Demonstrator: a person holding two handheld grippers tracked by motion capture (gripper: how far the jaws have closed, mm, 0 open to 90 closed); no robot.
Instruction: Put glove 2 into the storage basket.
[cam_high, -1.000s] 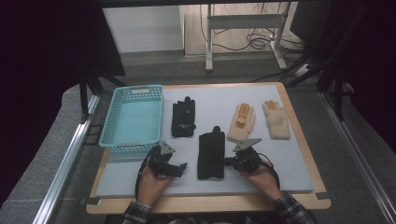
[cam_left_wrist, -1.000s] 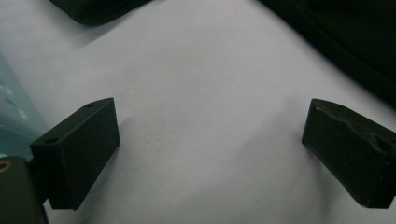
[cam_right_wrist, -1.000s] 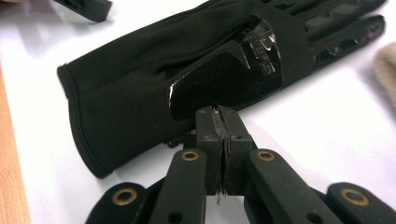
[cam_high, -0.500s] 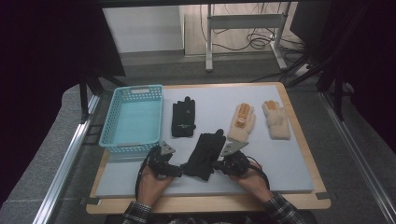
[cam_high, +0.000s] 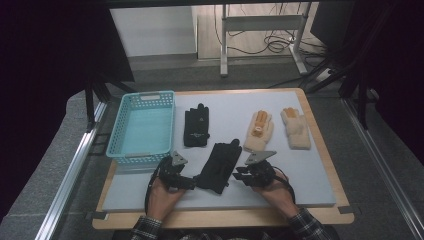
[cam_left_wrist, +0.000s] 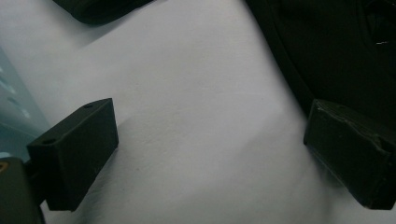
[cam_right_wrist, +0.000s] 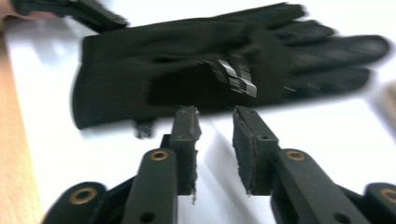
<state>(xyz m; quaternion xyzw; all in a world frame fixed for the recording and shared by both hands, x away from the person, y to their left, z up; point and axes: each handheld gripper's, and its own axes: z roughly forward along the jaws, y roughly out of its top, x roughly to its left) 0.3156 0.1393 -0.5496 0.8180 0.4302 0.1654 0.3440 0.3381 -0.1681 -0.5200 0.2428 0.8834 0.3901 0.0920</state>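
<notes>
Black glove (cam_high: 219, 165) lying on the table (cam_high: 310, 175) between both hands, long axis tilted, fingers up-right, cuff down-left. Left hand-held gripper (cam_high: 189, 183) spread wide at the cuff edge — nearer. Right hand-held gripper (cam_high: 239, 176) just beside the glove's side, slightly parted — empty.

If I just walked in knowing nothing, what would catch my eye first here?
Probably the black glove lying askew near the table's front edge, with a hand-held gripper at each side: the left gripper at its cuff, the right gripper beside it. Behind lie another black glove, two cream gloves and a turquoise basket.
</notes>
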